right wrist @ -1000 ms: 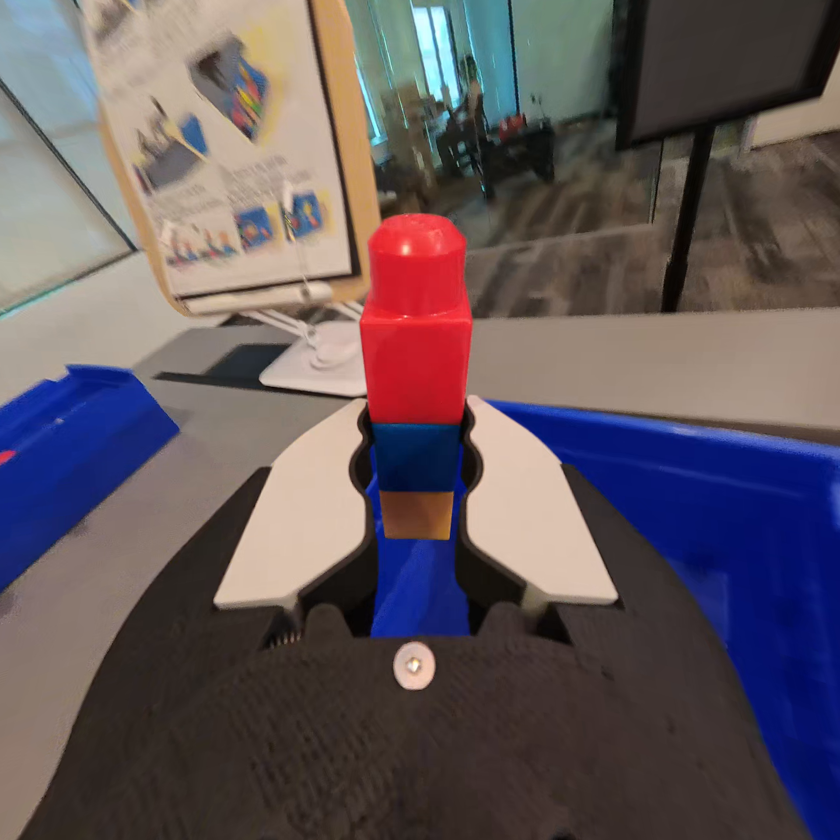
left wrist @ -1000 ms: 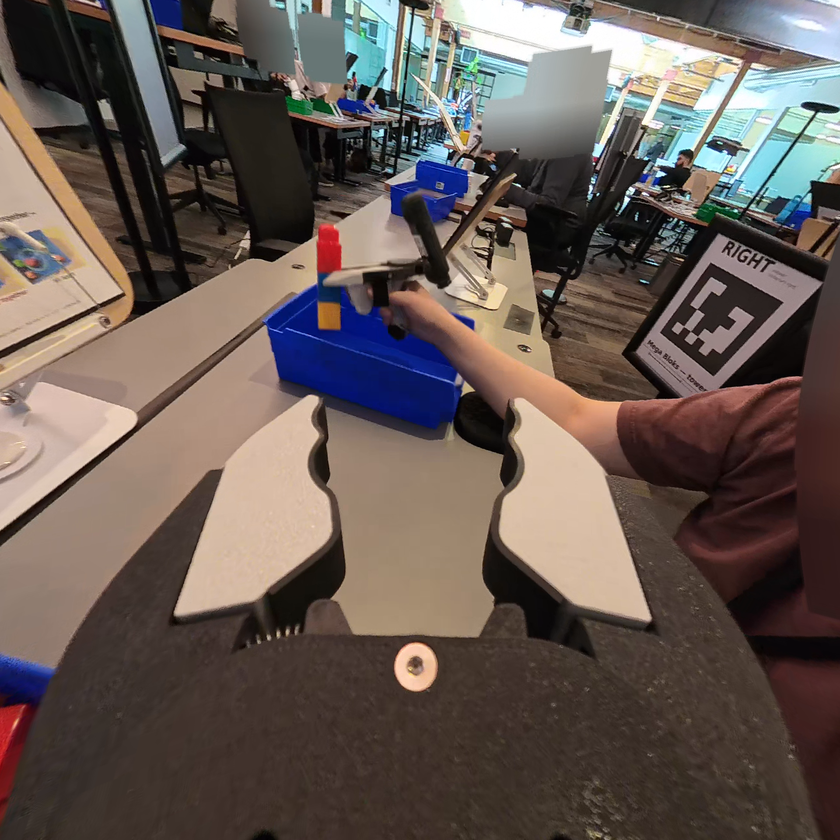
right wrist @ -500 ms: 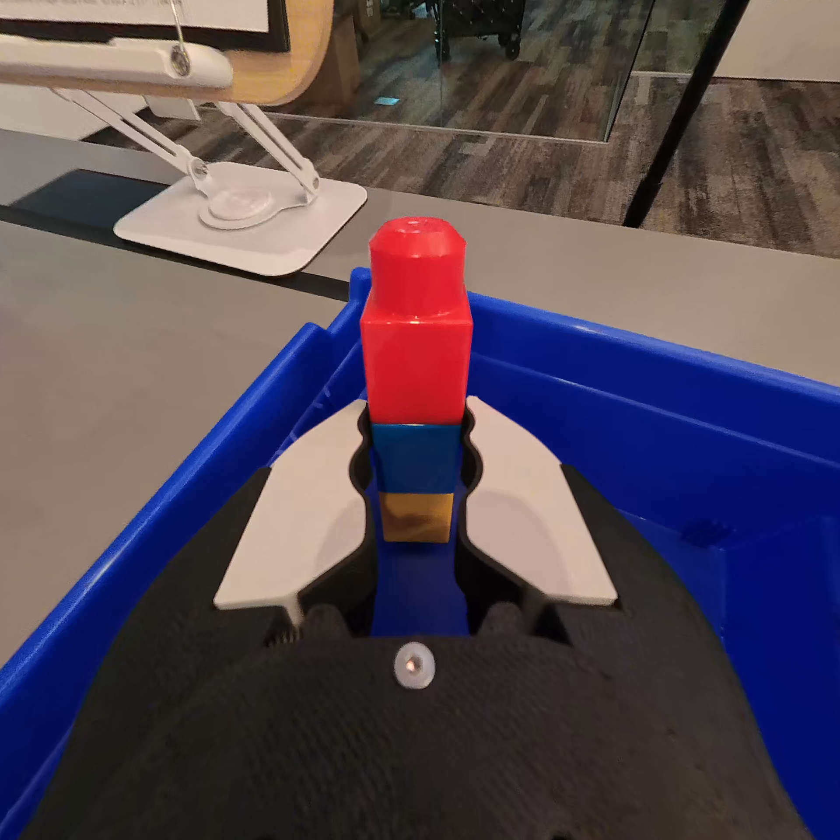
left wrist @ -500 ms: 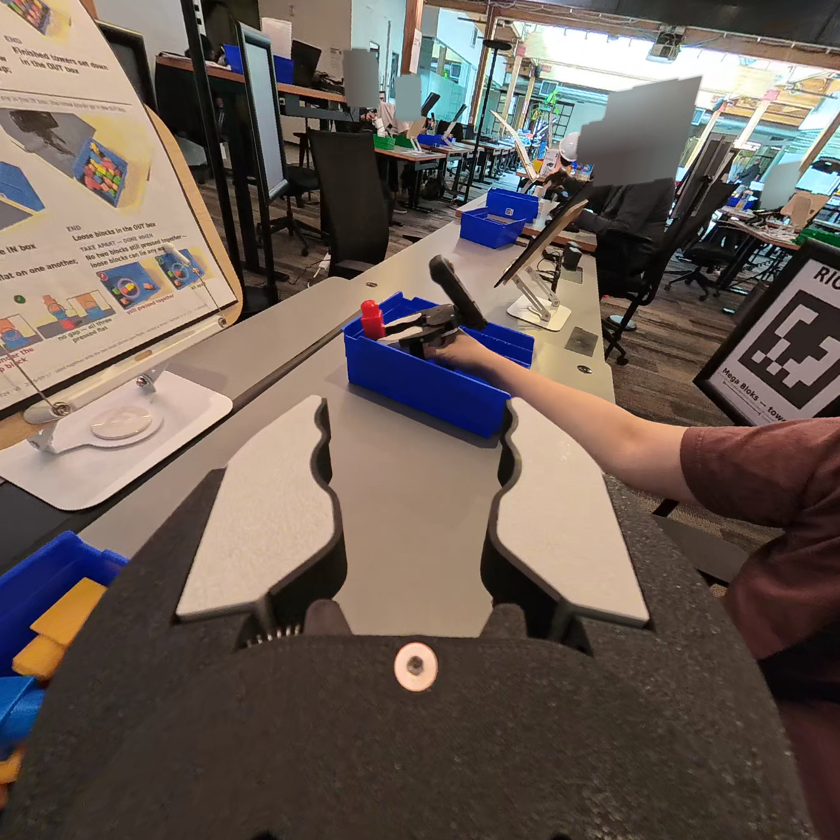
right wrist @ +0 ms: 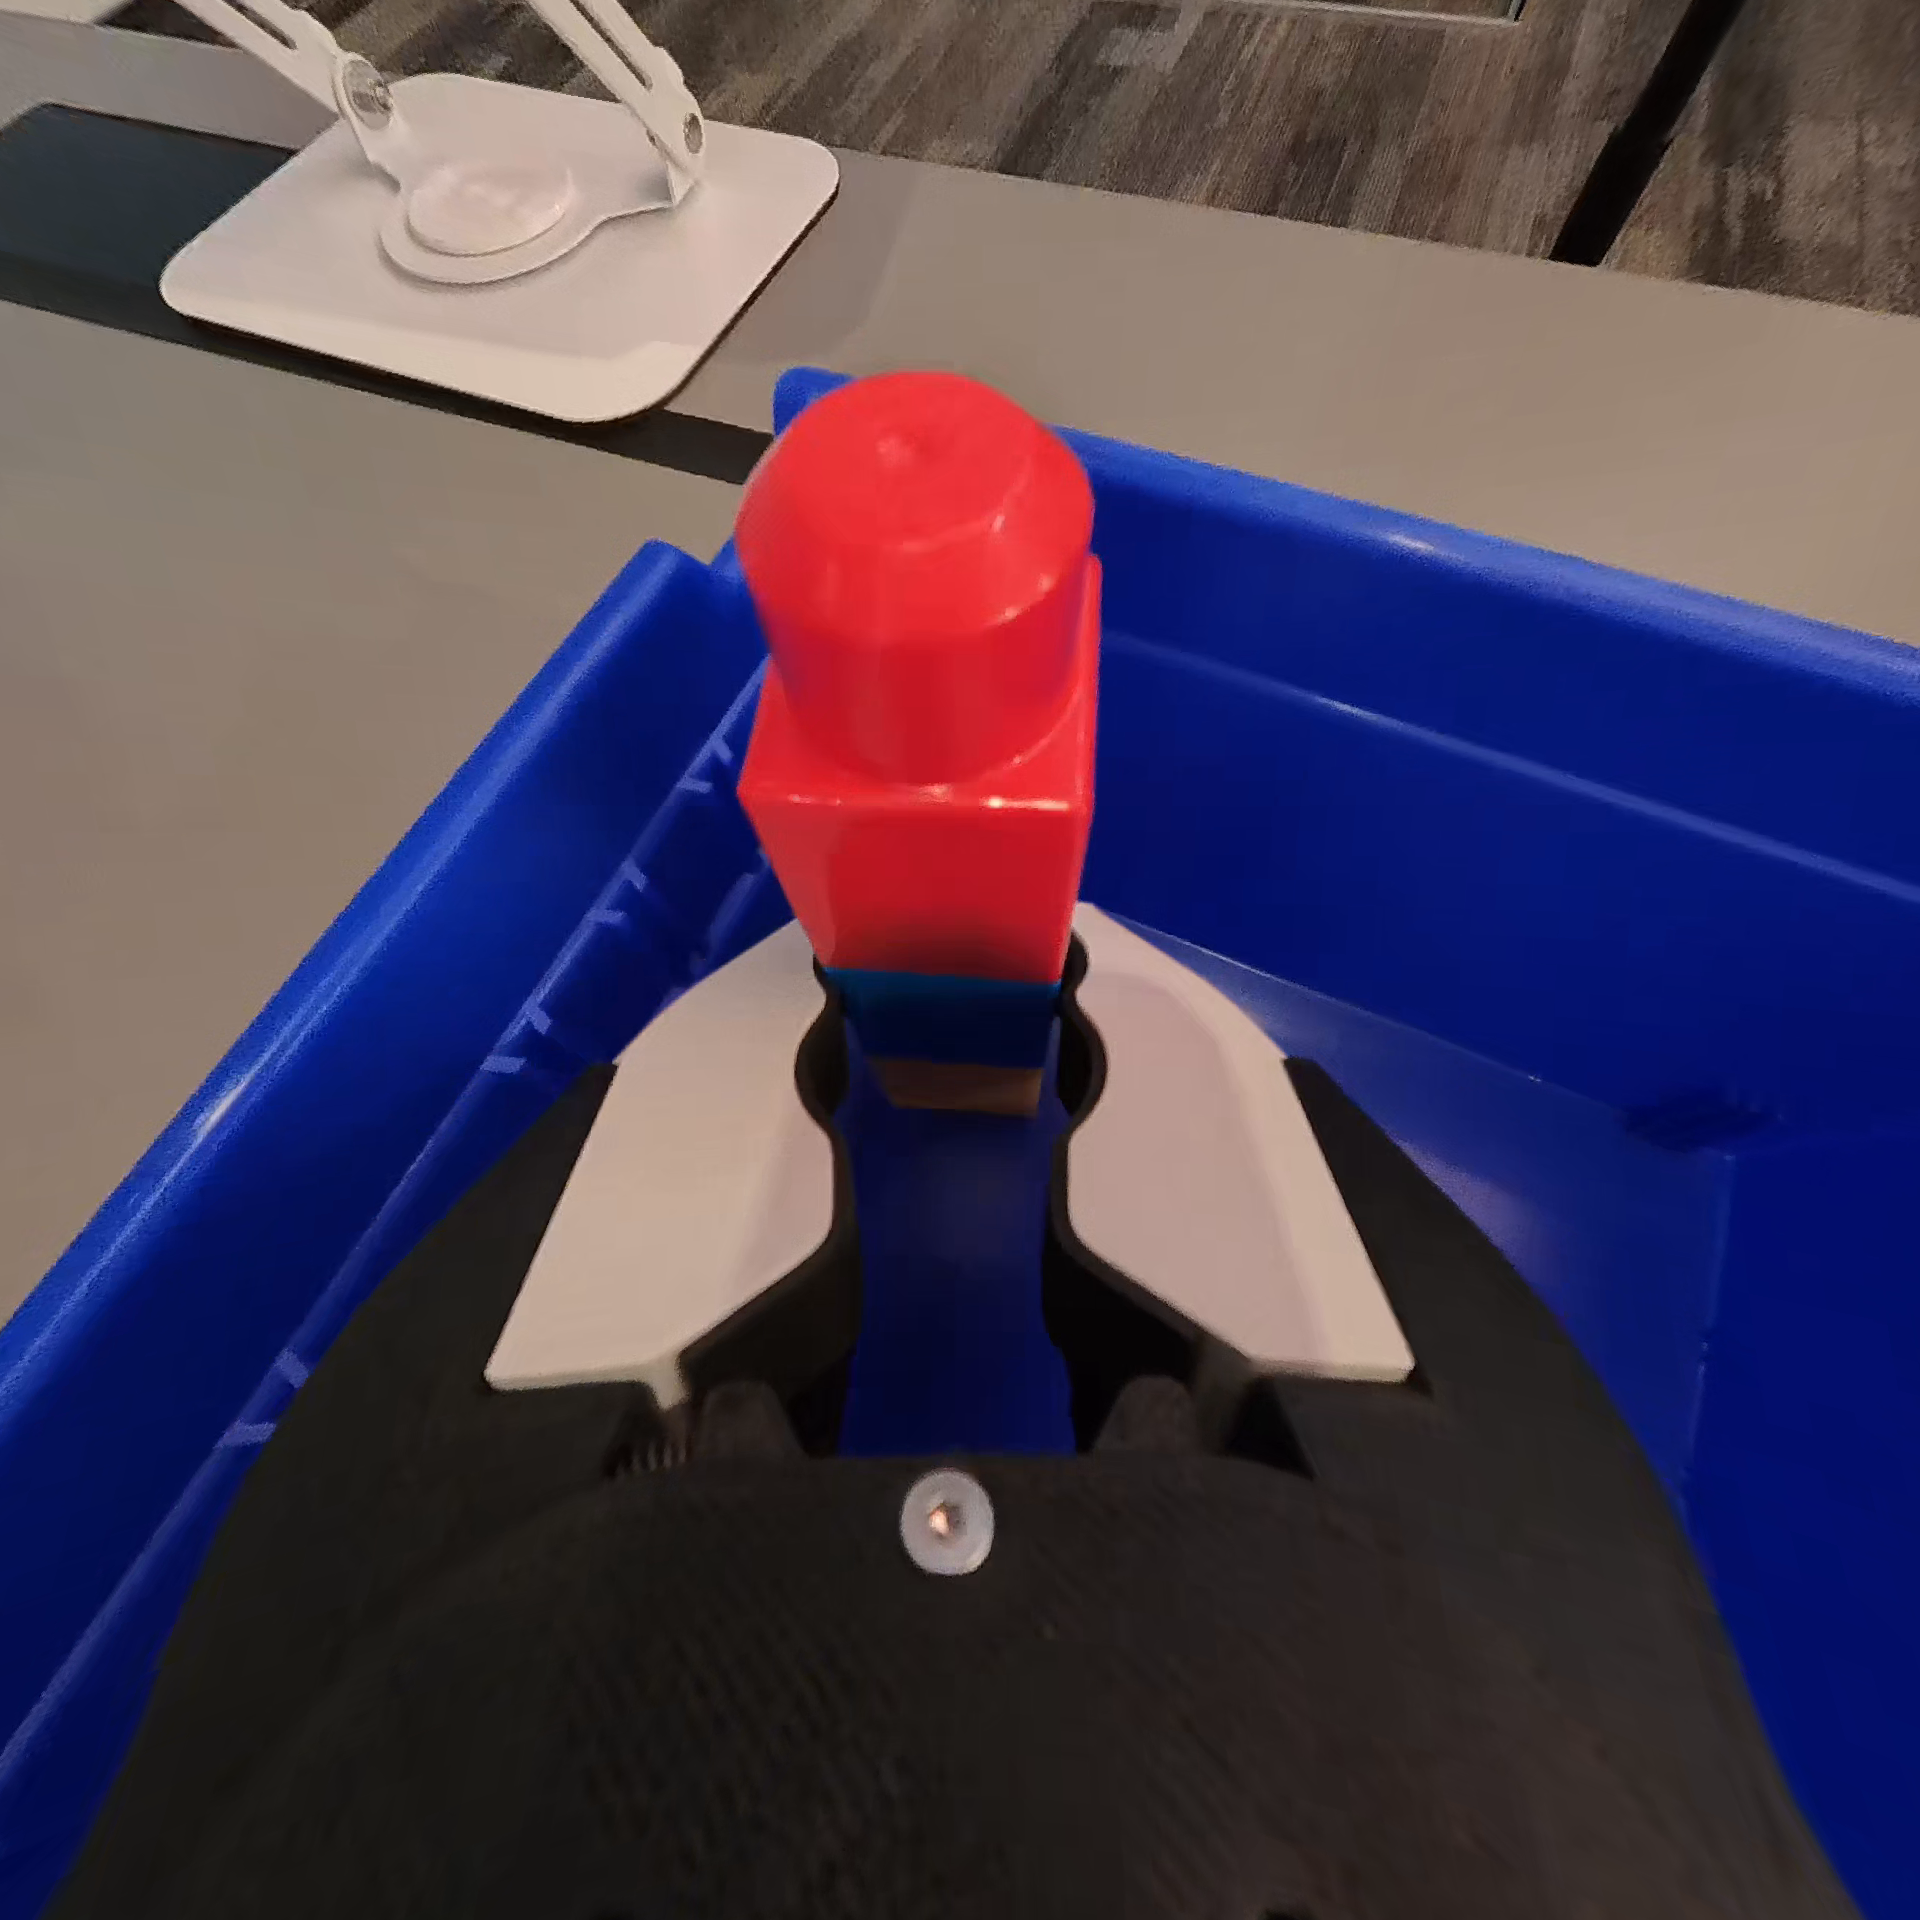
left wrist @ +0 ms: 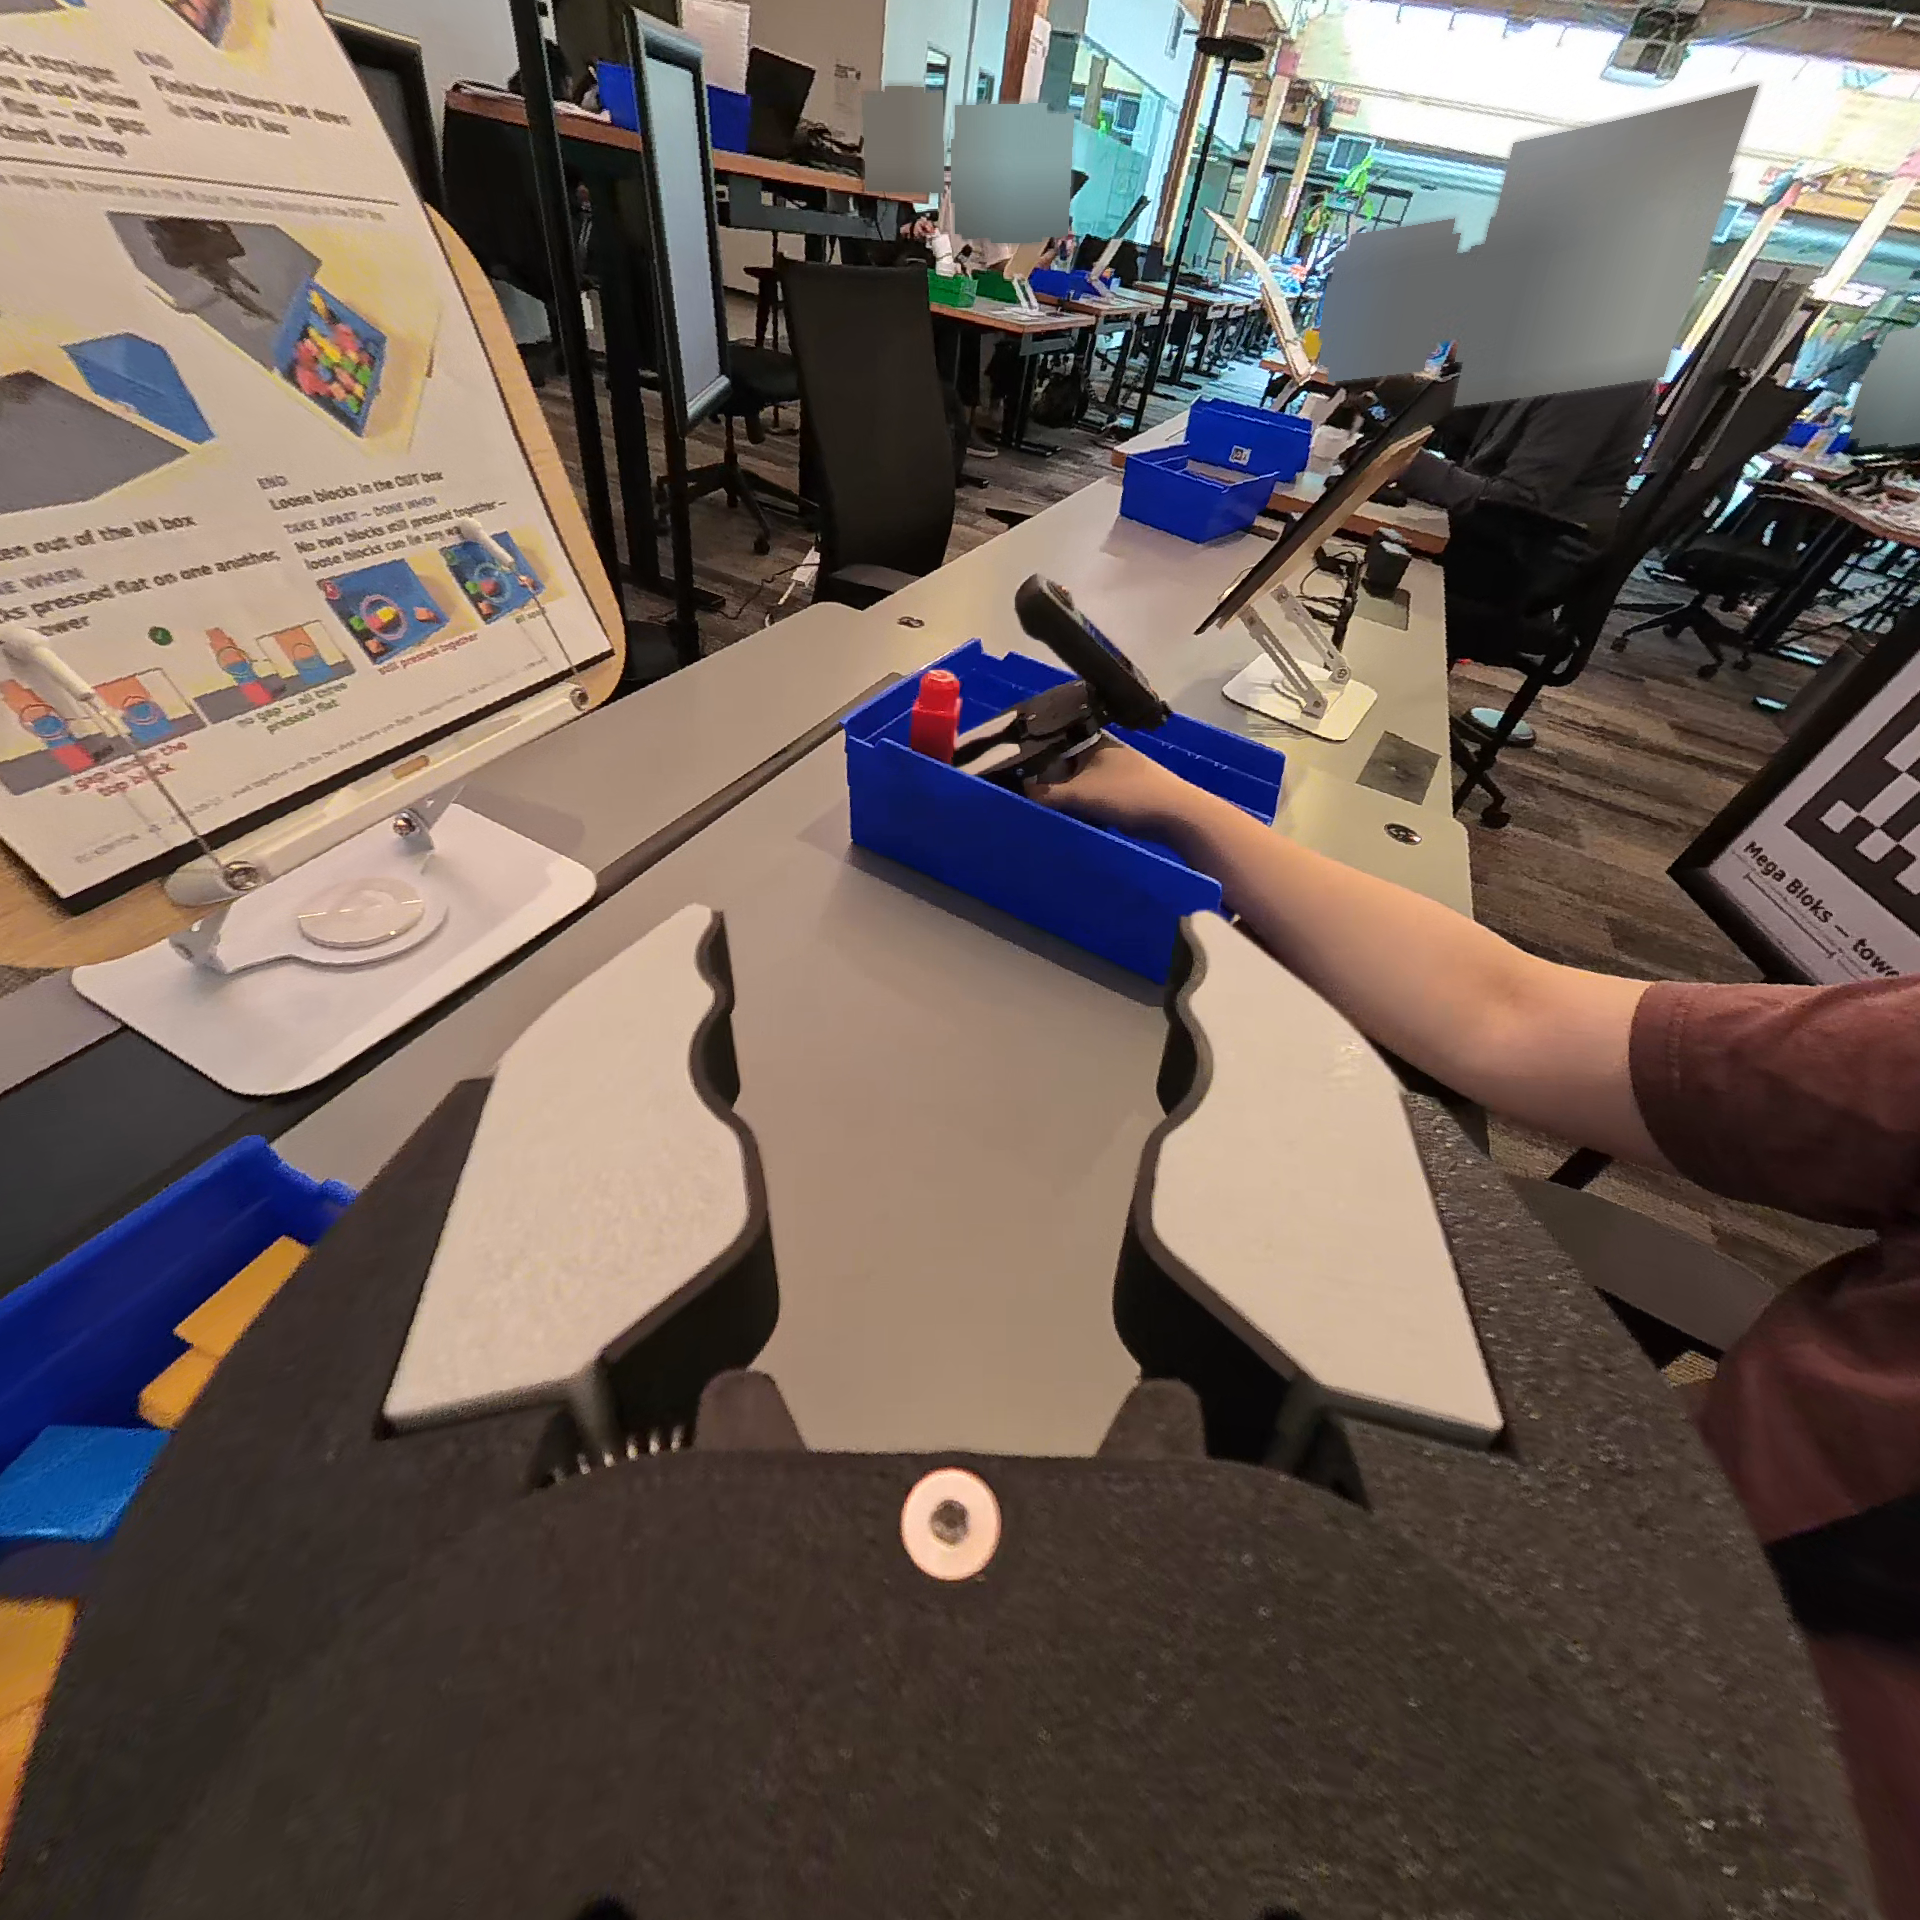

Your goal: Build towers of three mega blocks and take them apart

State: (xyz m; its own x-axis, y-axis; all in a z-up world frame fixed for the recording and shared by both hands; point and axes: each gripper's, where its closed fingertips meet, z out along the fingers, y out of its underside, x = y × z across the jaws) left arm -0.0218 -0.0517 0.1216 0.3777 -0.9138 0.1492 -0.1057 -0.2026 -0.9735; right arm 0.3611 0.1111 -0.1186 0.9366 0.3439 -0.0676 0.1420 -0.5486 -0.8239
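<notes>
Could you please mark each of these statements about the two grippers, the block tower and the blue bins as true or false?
1. The right gripper grips a three-block tower. True.
2. The tower's top block is yellow. False: the top block is red, with blue below it and a yellowish one at the bottom.
3. The left gripper has a block between its fingers. False: its fingers stand wide apart over bare grey table.
4. The tower is inside a blue bin. True.
5. A second blue bin beside the left gripper holds loose blocks. True.
</notes>
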